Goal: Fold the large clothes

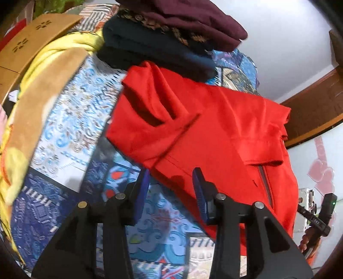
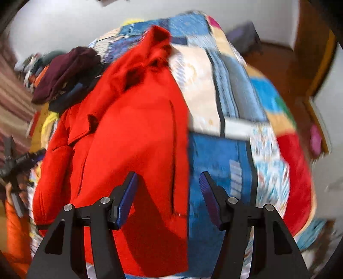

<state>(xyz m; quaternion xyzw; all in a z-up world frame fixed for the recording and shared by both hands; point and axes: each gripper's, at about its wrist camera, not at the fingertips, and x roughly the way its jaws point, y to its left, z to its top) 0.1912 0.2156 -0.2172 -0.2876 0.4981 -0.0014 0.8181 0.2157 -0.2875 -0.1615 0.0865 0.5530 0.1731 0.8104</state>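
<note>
A red garment (image 1: pixel 214 137) lies spread and partly folded on a blue patterned bedspread (image 1: pixel 70 120), wrinkled at its far end, with a pocket flap and slit along one side. The left gripper (image 1: pixel 170 188) hovers over the garment's near edge with its blue-padded fingers apart and nothing between them. The right gripper (image 2: pixel 168 193) hangs above the garment's other edge, where red cloth meets the bedspread, jaws likewise spread and empty. Just past the garment's far end sits a stack of folded clothes: a dark navy piece (image 1: pixel 154 49) under a maroon one (image 1: pixel 184 19). Beside that, a heap of yellow fabric (image 1: pixel 49 62) crowds the bedspread's side, next to a tan cut-out board (image 1: pixel 32 36).
</note>
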